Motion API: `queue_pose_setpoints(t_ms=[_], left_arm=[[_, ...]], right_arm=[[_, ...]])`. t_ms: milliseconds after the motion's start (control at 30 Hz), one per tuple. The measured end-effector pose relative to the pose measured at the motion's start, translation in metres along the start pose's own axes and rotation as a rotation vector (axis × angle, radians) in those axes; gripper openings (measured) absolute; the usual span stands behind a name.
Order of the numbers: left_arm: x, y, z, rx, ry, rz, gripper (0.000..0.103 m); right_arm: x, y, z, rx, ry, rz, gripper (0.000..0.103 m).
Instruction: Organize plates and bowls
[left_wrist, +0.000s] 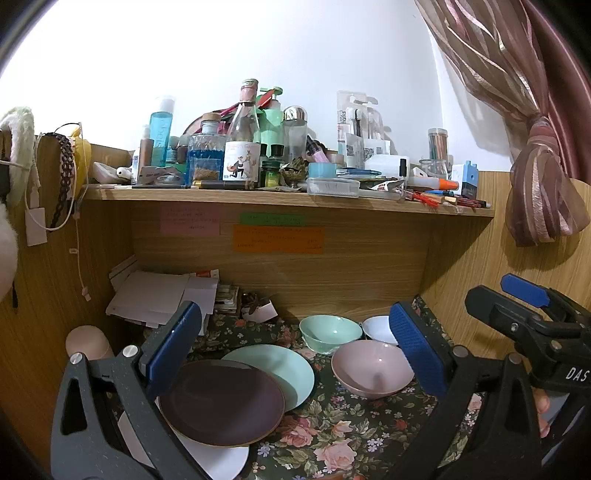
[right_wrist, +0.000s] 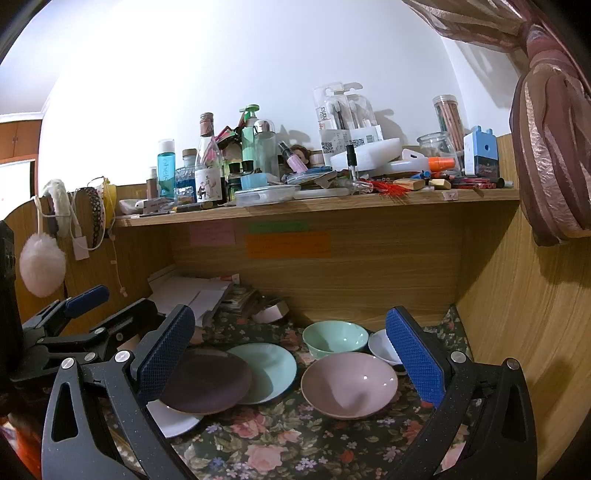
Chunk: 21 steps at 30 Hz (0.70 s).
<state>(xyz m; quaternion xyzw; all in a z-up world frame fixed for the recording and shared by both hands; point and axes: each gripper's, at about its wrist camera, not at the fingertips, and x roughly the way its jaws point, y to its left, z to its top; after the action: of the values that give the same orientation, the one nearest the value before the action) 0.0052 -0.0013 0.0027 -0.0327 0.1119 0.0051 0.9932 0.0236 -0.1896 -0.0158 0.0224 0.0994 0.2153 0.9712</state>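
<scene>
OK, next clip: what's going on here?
A person holds two handheld grippers over a floral-clothed desk, both open and empty. The left gripper and right gripper hover above the dishes; nothing is grasped yet. Three plates overlap: the dark plate lies on the white plate and the mint plate. The pink bowl, mint bowl and white bowl sit separately, unstacked.
</scene>
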Motion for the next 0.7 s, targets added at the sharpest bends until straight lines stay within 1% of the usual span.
queue_pose_setpoints(t_ms=[700], left_arm=[[0.0080, -0.0046, 0.0014, 0.004, 0.003, -0.001, 0.103]], right_arm=[[0.0025, 0.0011, 0.0011, -0.002, -0.002, 0.001, 0.103]])
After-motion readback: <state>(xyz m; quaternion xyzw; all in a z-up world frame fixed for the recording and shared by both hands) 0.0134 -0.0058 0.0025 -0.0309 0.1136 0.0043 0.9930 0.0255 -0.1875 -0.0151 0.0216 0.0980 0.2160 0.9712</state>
